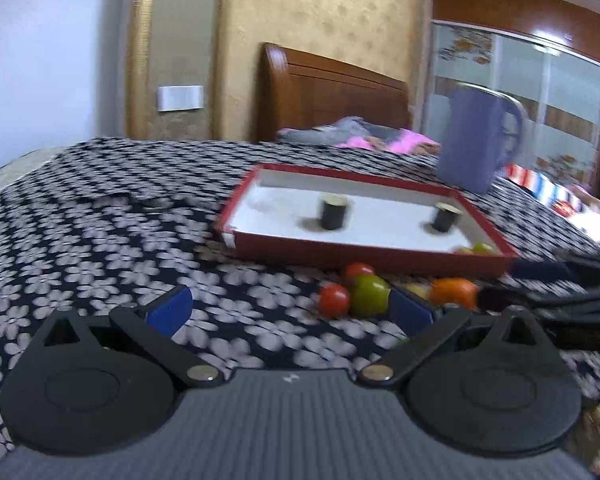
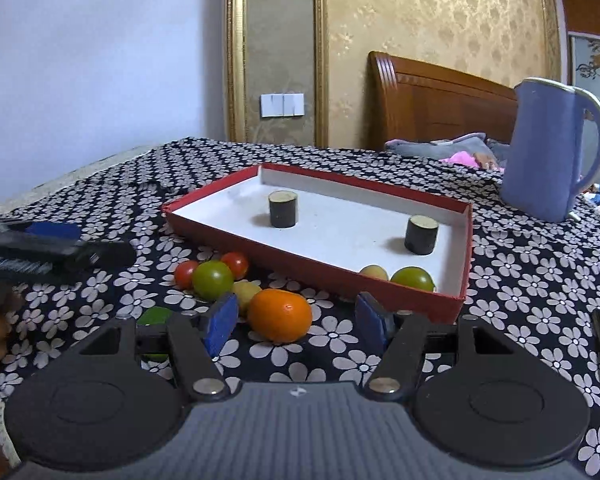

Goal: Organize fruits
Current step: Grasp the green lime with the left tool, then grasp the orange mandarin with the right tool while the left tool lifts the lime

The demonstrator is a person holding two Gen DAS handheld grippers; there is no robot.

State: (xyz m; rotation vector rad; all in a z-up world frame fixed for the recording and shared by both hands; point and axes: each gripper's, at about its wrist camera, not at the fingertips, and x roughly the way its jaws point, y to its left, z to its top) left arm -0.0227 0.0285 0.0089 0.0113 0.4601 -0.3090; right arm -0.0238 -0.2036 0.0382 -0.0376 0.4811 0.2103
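We see the shallow red cardboard tray with a white floor [image 2: 466, 240] lying with its long axis running left-near to right-far, holding 2 black cylinders [image 2: 283, 209], a green tomato [image 2: 413, 278] and a small yellow fruit [image 2: 373, 272] in its near right corner. Just outside its near wall lie 2 red tomatoes [image 2: 236, 264], a green one [image 2: 213, 279] and a round orange [image 2: 279, 314]. Our right gripper [image 2: 296, 318] gapes wide around the orange without touching it; our left gripper [image 1: 290, 312] is wide open and empty.

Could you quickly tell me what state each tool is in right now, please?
Left tool: open, holding nothing, fingers spread above the tablecloth.
Right tool: open, holding nothing; the orange sits between its fingers, not gripped.
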